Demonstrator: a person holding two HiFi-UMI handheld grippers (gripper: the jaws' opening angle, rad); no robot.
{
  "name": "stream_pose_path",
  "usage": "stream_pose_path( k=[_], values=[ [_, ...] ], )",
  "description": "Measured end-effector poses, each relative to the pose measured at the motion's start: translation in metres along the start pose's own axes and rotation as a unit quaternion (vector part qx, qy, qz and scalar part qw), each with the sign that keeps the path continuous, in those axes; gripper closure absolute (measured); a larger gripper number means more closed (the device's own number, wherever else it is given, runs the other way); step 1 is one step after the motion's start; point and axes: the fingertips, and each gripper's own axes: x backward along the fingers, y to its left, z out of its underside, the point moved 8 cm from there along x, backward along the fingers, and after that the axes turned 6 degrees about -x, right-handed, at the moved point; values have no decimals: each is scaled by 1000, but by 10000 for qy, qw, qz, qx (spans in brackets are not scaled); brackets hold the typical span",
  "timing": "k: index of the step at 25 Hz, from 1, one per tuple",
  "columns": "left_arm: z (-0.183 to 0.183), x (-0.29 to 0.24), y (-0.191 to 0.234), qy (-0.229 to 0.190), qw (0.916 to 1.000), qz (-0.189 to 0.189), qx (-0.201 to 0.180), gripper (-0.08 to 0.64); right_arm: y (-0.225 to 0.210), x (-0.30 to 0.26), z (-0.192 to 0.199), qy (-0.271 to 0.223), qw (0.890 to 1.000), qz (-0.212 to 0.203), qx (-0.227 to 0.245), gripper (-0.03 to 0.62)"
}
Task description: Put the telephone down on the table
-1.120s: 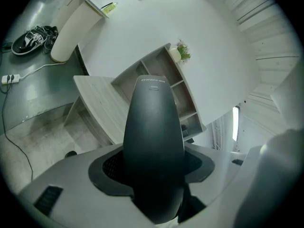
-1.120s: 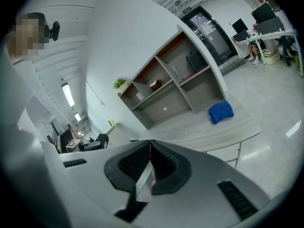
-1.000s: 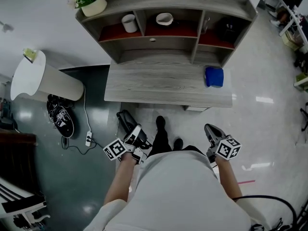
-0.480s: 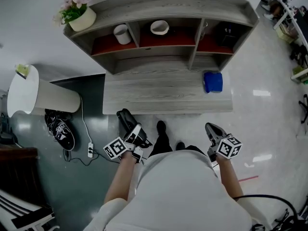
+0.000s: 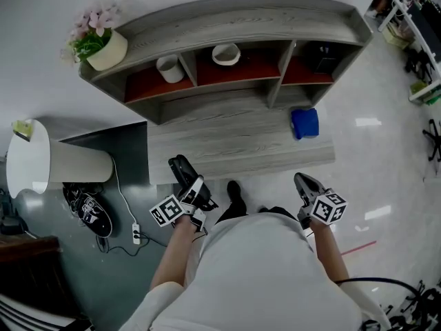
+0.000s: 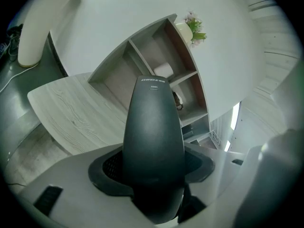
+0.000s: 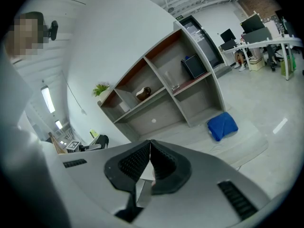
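Closer than a second ago, the grey wooden surface (image 5: 241, 147) has slid down the head view towards the person. Its front edge, which was well clear of both tools, now lies just under the tip of the telephone (image 5: 180, 172). The flower pot (image 5: 103, 47) on the shelf unit (image 5: 234, 16) has drifted towards the upper left.

At the far left of the head view, a white bin (image 5: 58, 164) and a pair of shoes (image 5: 88, 209) sit on the dark floor, apart from the task. Lower left of centre, the left tool (image 5: 194, 193) holds the telephone. In the left gripper view the dark handset rises upright between the pads, gripped near its lower end with the jaws spread wide around it. Its top points at the shelf compartments, and it is in the air, not touching the wood. Right of centre, a blue bundle (image 5: 304, 123) lies at the surface's right end. At the lower right, the right tool (image 5: 306, 185) is empty with its jaws pressed together, hanging over the pale floor short of the surface.

The carry looks nearly done. What is left is to reach over the bare stretch of wood, lower the handset until it rests, and let go.
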Motion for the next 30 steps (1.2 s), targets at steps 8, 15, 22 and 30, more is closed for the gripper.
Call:
stream_pose_path(
  k=[8,15,22,30],
  values=[
    [-45,-21,28,345,9991,128,-223,272,21,-34,0,-162,9994,300,-48,575],
    [-65,-32,51,589,9977,109,-309,272,39,-61,-3,-246,9990,379,-21,575],
    [-61,-53,60,740,9972,31,-138,272,33,-69,-4,-164,9989,424,-65,575],
    [-54,-85,48,711,9973,-179,-83,272,14,-81,-28,-10,9996,282,-49,575]
  ],
)
